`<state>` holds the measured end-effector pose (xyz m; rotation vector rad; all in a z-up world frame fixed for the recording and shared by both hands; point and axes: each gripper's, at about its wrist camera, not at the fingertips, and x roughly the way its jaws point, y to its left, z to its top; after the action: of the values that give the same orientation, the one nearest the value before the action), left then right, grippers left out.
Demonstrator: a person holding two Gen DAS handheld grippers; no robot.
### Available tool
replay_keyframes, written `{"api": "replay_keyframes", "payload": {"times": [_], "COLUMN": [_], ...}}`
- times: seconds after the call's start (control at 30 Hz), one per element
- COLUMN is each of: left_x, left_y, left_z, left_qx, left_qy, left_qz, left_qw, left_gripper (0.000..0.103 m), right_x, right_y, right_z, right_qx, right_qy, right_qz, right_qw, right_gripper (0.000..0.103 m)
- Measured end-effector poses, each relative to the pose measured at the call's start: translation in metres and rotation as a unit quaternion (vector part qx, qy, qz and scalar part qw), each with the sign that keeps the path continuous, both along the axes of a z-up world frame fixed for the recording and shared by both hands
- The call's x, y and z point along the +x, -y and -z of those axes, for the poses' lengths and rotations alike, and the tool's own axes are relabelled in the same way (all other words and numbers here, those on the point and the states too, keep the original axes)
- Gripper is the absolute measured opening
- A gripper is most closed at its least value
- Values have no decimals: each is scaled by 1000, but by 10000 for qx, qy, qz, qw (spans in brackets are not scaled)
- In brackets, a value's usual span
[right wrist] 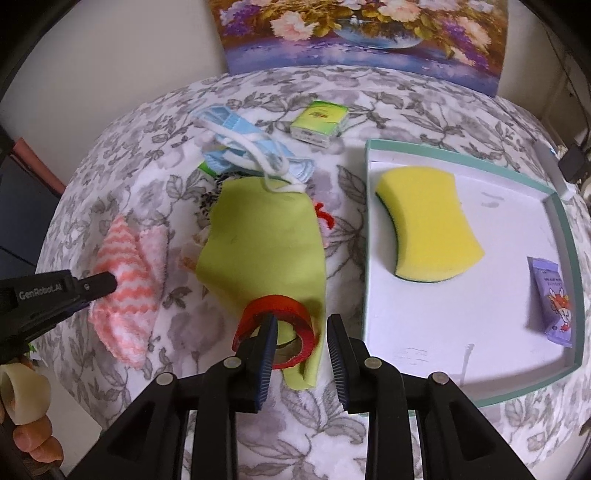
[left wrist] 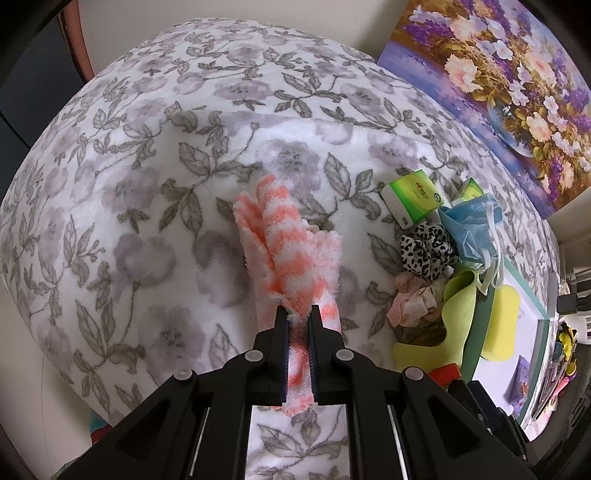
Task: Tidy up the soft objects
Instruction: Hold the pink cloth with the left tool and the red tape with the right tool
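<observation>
My left gripper [left wrist: 298, 314] is shut on an orange-and-white striped fluffy cloth [left wrist: 288, 251], which bunches up above the floral blanket [left wrist: 147, 184]. In the right wrist view that same gripper [right wrist: 110, 282] enters from the left, pinching the striped cloth [right wrist: 125, 295]. My right gripper [right wrist: 303, 328] stands open over a red ring band [right wrist: 275, 332] that lies on a lime-green cloth [right wrist: 262, 236]. Its left finger pokes inside the ring, and the ring's right side sits between the jaws without being pressed.
A teal-rimmed white tray [right wrist: 369, 258] at the right holds a yellow sponge [right wrist: 428, 229] and a purple packet [right wrist: 552, 302]. A blue face mask [right wrist: 243, 147], a green tissue pack [right wrist: 319, 120] and a leopard scrunchie [left wrist: 424, 251] lie nearby. A flower painting [right wrist: 362, 33] leans behind.
</observation>
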<state>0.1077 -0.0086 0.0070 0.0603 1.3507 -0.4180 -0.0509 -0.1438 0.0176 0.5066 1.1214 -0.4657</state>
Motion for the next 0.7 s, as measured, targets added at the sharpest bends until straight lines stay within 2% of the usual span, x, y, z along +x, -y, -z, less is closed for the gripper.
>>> {"api": "replay_keyframes", "payload": {"times": [0.2,0.5,0.7], "left_x": [0,0,0], "left_y": [0,1,0], "left_z": [1,2,3], "left_qx": [26,23,12], "left_qy": [-21,-37,-65], "left_qz": [27,33,28], "left_qw": [10000,10000,10000], "left_gripper": [9,9,9], "right_x": [6,7,9], "right_y": [-10,-18,-24], "right_z": [2,-7,-8], "right_qx": [-12,-357,-390], "right_qy": [32,-60,-101], "right_qz": [-236,-441,-630], "right_qw": [9997,9984,9972], "right_gripper": [31,30,30]}}
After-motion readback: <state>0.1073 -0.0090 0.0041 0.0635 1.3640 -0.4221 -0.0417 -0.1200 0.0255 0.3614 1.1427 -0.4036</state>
